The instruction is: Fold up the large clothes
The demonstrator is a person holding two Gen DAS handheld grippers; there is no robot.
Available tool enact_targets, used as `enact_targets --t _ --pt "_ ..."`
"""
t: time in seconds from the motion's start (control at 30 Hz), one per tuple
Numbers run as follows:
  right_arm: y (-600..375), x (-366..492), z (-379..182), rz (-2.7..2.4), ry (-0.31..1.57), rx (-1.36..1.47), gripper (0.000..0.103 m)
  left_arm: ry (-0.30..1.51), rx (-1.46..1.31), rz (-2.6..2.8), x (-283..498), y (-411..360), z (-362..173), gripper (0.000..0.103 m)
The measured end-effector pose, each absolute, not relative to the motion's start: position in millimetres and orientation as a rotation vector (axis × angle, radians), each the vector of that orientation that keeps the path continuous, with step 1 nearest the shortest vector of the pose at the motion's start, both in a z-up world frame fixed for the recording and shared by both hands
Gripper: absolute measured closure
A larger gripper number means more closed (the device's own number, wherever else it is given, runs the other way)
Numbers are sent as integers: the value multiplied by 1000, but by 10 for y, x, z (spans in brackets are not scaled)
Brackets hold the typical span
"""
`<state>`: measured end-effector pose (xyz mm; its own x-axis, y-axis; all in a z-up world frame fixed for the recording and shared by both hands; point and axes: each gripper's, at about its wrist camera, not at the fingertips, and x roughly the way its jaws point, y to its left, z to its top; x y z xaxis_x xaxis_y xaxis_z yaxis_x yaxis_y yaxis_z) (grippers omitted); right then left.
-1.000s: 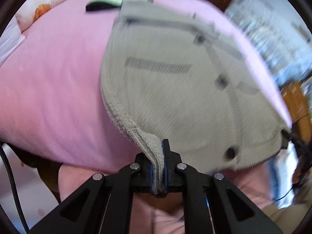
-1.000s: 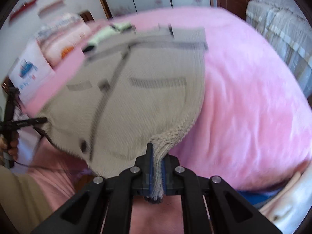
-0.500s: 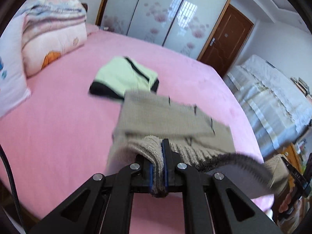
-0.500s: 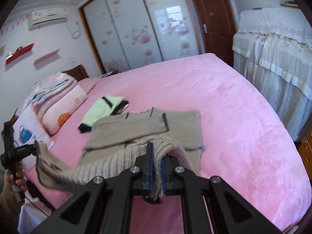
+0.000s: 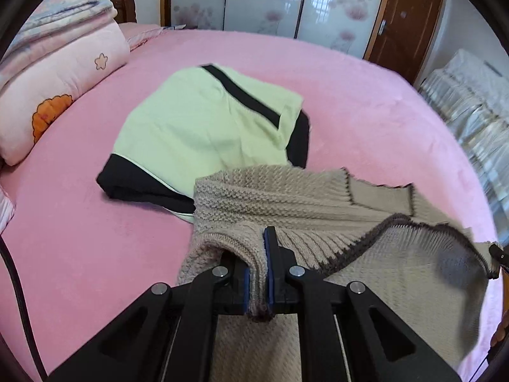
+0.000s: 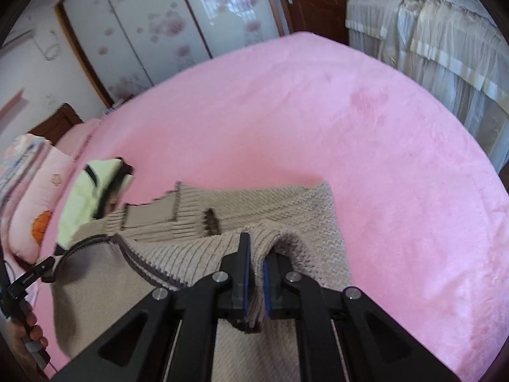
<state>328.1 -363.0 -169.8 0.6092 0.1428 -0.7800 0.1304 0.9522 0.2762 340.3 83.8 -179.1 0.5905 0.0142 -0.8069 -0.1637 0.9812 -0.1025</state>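
Both hems pinched: left hand-held gripper (image 5: 257, 273) and right hand-held gripper (image 6: 255, 278) clamp beige knit sweater (image 5: 397, 283) over pink bed (image 6: 350, 121).

A pink bed (image 5: 366, 102) carries a beige knit sweater (image 5: 286, 197), green-black folded garment (image 5: 203, 127) and rolled quilt (image 5: 57, 73).

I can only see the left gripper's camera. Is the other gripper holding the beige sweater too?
Observer: Yes. The right gripper is shut on the beige sweater, pinching a fold of its knit.
Child: What's on that side of the bed?
Observer: Bare pink bedspread, and beyond it cream curtains.
Child: Can you see my gripper from there?
Observer: Yes, the left gripper shows at the picture's left edge, holding the sweater's dark-trimmed edge, with the person's fingers below it.
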Motion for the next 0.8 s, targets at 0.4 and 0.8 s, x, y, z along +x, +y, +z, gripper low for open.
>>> enact_targets --t 0.4,0.8 --pt "-3881 3417 -1933 44 1040 397 67 1038 -272 -22 3616 999 -2032 81" --pt "-3820 3318 -1549 123 950 240 54 846 -81 -73 3386 857 -1365 24"
